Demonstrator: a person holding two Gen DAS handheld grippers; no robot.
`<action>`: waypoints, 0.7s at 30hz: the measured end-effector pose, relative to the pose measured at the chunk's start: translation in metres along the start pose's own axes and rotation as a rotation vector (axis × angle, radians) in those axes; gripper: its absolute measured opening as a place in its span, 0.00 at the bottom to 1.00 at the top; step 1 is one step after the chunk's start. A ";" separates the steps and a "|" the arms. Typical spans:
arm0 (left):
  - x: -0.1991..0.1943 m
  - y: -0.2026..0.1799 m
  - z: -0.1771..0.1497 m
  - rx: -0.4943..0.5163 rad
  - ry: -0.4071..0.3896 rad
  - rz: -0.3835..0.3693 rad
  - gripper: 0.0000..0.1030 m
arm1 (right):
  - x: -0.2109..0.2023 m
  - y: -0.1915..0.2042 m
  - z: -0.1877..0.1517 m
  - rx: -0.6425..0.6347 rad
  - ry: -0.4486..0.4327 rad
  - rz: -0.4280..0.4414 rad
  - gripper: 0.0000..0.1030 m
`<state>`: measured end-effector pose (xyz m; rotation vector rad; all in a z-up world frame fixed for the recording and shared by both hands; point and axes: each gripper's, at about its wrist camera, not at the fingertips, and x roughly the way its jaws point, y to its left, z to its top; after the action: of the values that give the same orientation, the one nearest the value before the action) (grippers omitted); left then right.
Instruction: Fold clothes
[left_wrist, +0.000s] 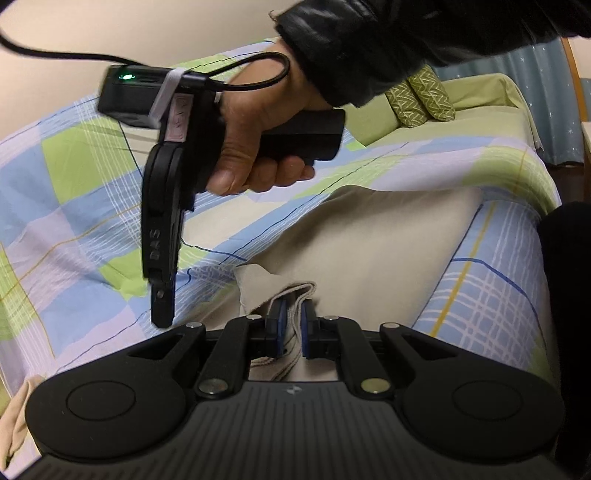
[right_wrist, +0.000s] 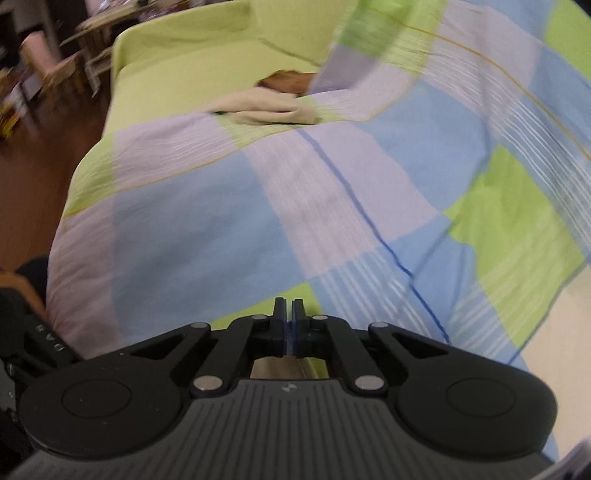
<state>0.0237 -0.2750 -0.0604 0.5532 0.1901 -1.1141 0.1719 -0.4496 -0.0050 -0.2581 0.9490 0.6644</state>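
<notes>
My left gripper (left_wrist: 291, 325) clamps the beige garment's (left_wrist: 369, 236) bunched edge; right gripper (right_wrist: 288, 325) together, empty; folding barely begun.

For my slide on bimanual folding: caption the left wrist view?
Left gripper pinches beige cloth; right gripper hovers shut over checked quilt.

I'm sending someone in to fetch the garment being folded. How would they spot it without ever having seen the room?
Start at the bed with the blue, green and lilac checked quilt. On the quilt lies the plain beige garment, its bunched edge pinched in the left tool. It is the only unpatterned beige cloth there, unlike the zigzag-print green pillow farther back.
</notes>
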 end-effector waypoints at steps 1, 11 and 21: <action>0.001 0.001 0.000 -0.011 -0.001 -0.003 0.07 | -0.003 -0.005 -0.003 0.022 -0.004 0.003 0.07; 0.005 0.019 0.002 -0.122 0.026 0.003 0.07 | -0.009 -0.020 -0.023 0.106 -0.085 -0.166 0.17; 0.016 0.098 -0.001 -0.401 0.118 0.139 0.07 | -0.073 0.007 -0.075 0.232 -0.239 -0.148 0.25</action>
<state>0.1181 -0.2561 -0.0358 0.2686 0.4596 -0.8779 0.0881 -0.5108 0.0126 -0.0403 0.7613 0.4334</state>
